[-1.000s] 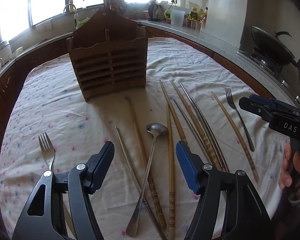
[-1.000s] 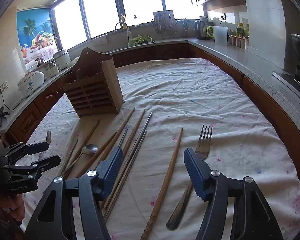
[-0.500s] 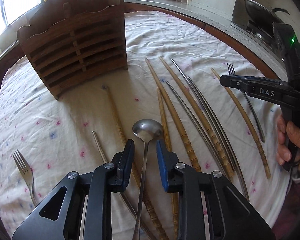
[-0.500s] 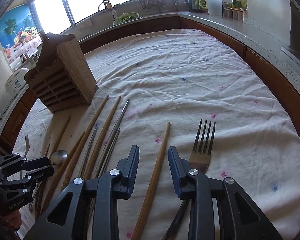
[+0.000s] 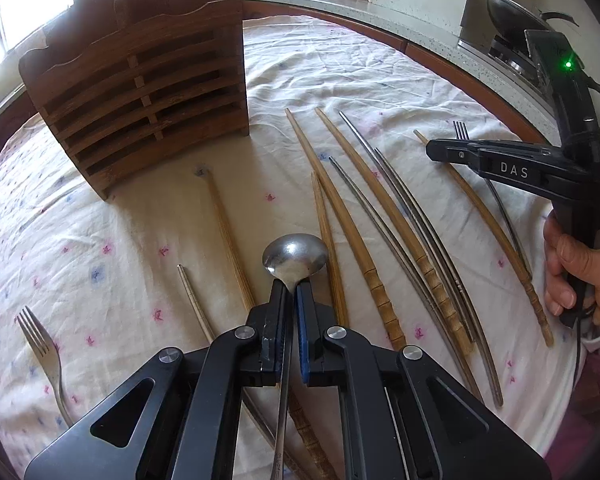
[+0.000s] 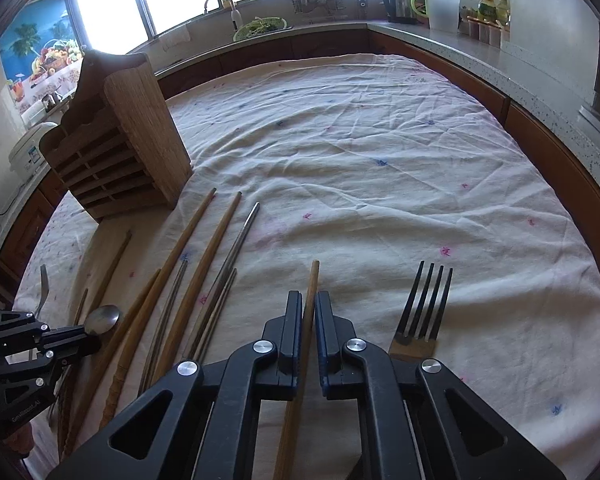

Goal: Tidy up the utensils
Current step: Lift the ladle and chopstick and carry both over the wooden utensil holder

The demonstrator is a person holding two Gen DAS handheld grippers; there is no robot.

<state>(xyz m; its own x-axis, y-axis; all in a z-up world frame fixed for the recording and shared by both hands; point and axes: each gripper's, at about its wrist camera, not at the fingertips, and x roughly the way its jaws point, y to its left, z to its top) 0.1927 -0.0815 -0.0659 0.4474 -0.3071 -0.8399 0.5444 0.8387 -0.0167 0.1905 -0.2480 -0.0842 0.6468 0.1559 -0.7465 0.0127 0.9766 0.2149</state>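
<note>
Left wrist view reads "DAS" in pale letters on the side of the right gripper (image 5: 434,150), with a green light lit on the unit above it. Small lettering on the left gripper's body in the right wrist view is too blurred to read. The left gripper (image 5: 291,292) is clamped on the neck of a metal spoon (image 5: 295,258); the bowl points away from the camera toward the wooden utensil rack (image 5: 140,92), the handle running back between the fingers. The right gripper (image 6: 308,312) is closed around a wooden chopstick (image 6: 312,280), whose long axis runs straight ahead along the fingers, tip forward on the white tablecloth (image 6: 380,160). A dark fork (image 6: 424,308) lies just beside it to the right, tines pointing forward. More chopsticks (image 5: 352,216) fan out between spoon and right gripper.
</note>
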